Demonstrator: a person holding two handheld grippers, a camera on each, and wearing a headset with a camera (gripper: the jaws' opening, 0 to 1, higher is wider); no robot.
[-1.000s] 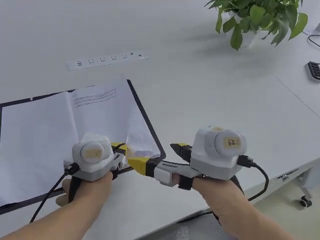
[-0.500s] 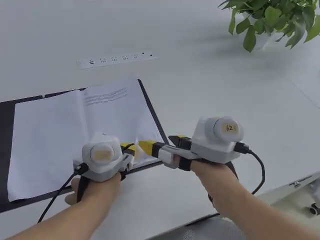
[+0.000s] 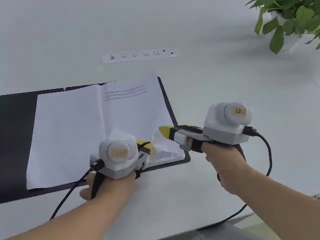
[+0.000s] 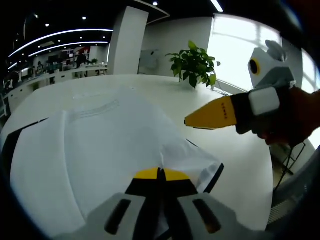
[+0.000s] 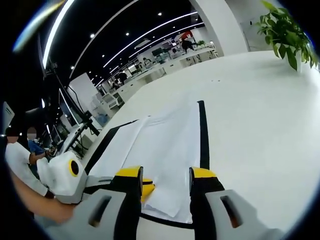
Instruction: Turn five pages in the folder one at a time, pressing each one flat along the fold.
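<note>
Page corner (image 4: 176,156) between left gripper (image 4: 161,172) fingers (image 4: 147,174)

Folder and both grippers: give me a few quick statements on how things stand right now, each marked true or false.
1. The folder lies open on the table. True.
2. On the left gripper the fingers are spread wide. False: they are closed, pinching the near corner of the right-hand page.
3. On the right gripper the fingers stand apart. True.
4. The plant stands on the folder. False: it stands apart from it, at the table's far right.
5. The power strip lies beyond the folder. True.
</note>
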